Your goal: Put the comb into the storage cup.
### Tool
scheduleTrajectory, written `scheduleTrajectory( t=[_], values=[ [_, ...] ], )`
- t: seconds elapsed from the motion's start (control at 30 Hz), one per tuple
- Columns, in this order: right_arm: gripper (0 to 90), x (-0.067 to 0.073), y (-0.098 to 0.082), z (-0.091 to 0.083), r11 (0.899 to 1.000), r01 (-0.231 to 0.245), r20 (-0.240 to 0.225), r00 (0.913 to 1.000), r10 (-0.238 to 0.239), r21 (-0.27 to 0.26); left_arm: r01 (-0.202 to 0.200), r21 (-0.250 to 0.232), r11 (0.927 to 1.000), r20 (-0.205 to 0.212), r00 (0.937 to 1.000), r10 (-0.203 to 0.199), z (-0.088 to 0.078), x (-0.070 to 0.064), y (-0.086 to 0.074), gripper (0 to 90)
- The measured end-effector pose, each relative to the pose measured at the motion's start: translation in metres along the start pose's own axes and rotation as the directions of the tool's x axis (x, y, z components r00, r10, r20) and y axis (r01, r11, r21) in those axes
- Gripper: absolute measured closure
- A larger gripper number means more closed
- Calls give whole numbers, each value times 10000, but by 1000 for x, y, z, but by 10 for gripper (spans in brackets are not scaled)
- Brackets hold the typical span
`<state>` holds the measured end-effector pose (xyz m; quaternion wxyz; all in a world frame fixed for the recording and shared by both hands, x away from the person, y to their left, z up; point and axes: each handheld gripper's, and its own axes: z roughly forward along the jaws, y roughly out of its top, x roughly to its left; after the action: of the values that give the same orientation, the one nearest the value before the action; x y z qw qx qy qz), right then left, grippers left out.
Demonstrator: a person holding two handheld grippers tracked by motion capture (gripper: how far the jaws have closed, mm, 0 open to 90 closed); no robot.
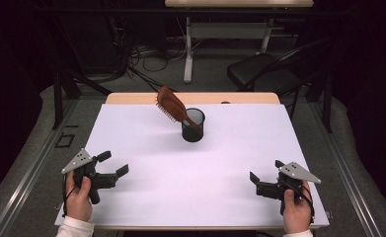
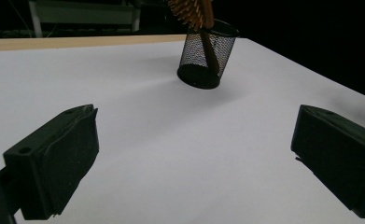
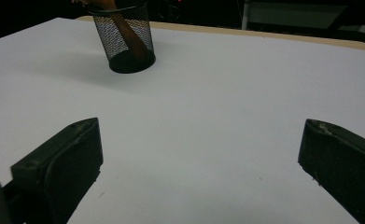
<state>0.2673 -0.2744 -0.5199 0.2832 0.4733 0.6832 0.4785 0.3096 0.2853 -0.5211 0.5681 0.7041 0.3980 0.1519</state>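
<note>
1. One black mesh cup [image 1: 193, 125] and one brown hairbrush [image 1: 172, 105] are counted on the white worktop [image 1: 230, 163]; two hand-held grippers are seen, one in each of the person's hands.
2. The mesh cup is placed toward the far middle of the worktop, well apart from both hand-held grippers.
3. The hairbrush is stood in the cup handle down, and its bristled head is tilted out over the rim toward the far left. In the left gripper view the cup [image 2: 206, 58] is seen at the far side with the bristled head [image 2: 192, 11] above it; in the right gripper view the handle [image 3: 126, 32] is seen through the mesh of the cup [image 3: 124, 39].
4. The left hand-held gripper [image 1: 112, 164] is held at the near left, just over the worktop, by the left hand [image 1: 78, 195], and is pointed toward the right and slightly far. Its jaws are spread wide, with nothing between them.
5. The right hand-held gripper [image 1: 265, 176] is held at the near right by the right hand [image 1: 295, 207] and is pointed toward the left. Its jaws are likewise spread wide and nothing is gripped.
6. White sleeves are seen at both wrists at the near edge.
7. Beyond the worktop, one dark chair [image 1: 264, 69] and one further table [image 1: 230, 19] are seen on the floor.
</note>
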Motion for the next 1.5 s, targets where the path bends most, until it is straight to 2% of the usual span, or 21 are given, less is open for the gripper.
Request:
scheduleTrajectory(
  t=[0.13,0.3,0.47,1.03,1.5],
  values=[
    [0,-4,-5,1,9999,-110,103,9999,109,54,-50,-2,10000,-13,10000,50,0,2,-3,10],
    [0,-11,-10,3,9994,-358,265,9990,357,34,-298,95,9995,-140,9995,299,0,5,-6,10],
    [0,-17,-15,3,9991,-399,504,9980,393,110,-340,75,9994,-248,9991,342,1,8,-9,10],
    [0,-26,-25,8,9952,-935,576,9941,916,297,-352,213,9992,-378,9986,360,5,13,-17,10],
    [0,-28,-26,9,9949,-944,539,9943,925,343,-306,328,9990,-378,9988,318,7,14,-20,10]
  ],
)
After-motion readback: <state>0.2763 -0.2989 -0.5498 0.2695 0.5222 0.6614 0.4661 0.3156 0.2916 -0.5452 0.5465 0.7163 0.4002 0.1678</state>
